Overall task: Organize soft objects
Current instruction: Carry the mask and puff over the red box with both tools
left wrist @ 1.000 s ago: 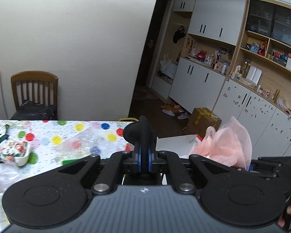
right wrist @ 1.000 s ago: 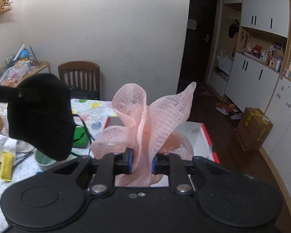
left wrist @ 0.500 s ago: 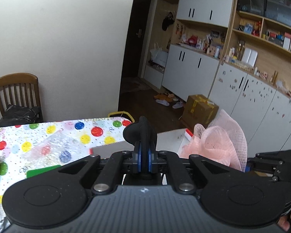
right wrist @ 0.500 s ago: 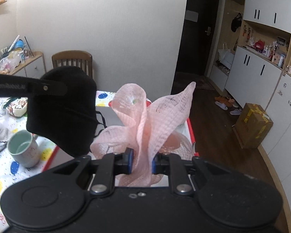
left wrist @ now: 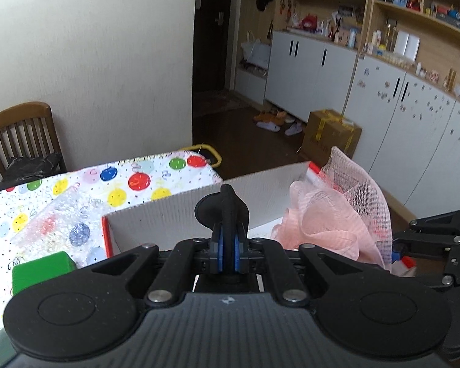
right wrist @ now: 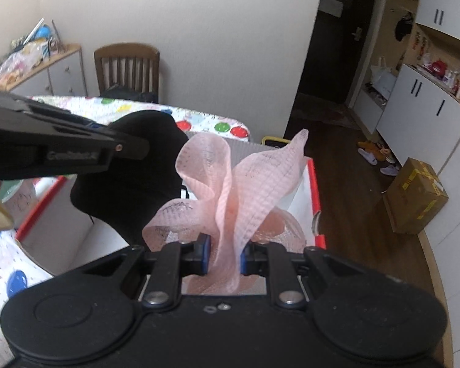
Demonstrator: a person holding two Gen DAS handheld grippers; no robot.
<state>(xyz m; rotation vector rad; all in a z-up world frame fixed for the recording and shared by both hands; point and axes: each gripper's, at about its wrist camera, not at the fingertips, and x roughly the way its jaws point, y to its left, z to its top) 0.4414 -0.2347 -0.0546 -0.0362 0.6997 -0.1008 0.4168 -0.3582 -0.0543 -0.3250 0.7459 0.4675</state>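
My left gripper is shut on a black face mask, which hangs above the white box with red edges. In the right wrist view the mask hangs from the left gripper over the box. My right gripper is shut on a pink mesh bath sponge and holds it over the box's right side. The sponge also shows in the left wrist view, with the right gripper at its right.
The box stands on a table with a balloon-print cloth. A green block and a bubble-wrap bag lie left of the box. A mug stands behind the left gripper. A wooden chair is at the table's far end.
Both grippers have moved toward and over the white box, carrying the mask and the sponge. The box now fills more of both views.
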